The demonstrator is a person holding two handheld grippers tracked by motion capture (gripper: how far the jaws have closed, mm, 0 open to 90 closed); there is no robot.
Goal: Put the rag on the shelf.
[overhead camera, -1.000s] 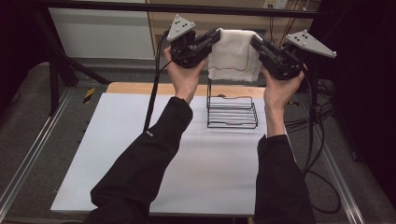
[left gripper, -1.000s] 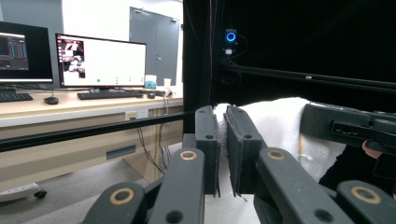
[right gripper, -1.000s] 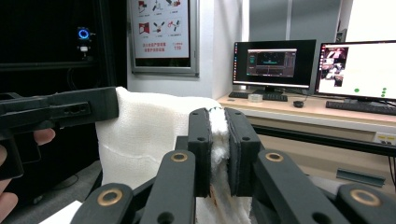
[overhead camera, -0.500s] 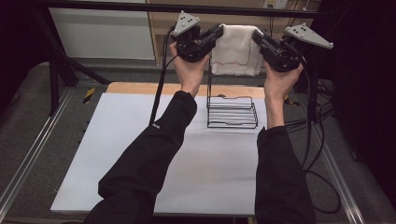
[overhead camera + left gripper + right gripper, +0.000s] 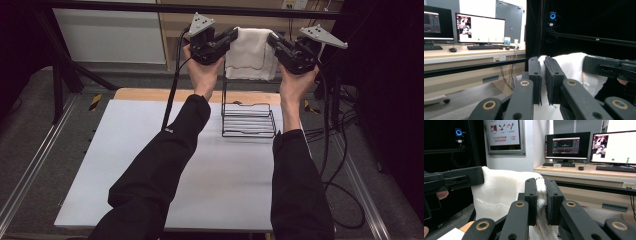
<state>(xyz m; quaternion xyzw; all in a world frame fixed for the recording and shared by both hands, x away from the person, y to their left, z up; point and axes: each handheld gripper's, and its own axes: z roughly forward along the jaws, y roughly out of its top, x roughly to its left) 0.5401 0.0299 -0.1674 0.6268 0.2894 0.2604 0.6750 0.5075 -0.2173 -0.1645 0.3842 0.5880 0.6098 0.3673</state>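
Both hand-held grippers had risen slightly since a second before, carrying the white towel [image 5: 251, 54] higher. Left hand-held gripper [image 5: 231, 38]: clamped on towel's left top corner. Right hand-held gripper [image 5: 272, 41]: clamped on right corner. Towel stretched between them, long axis left-right, hanging directly above black wire rack [image 5: 248, 119] on white table [image 5: 125, 160]; both hands equally near.

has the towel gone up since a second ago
Yes. The white towel has risen toward the dark bar at the top, while the wire rack stays put.
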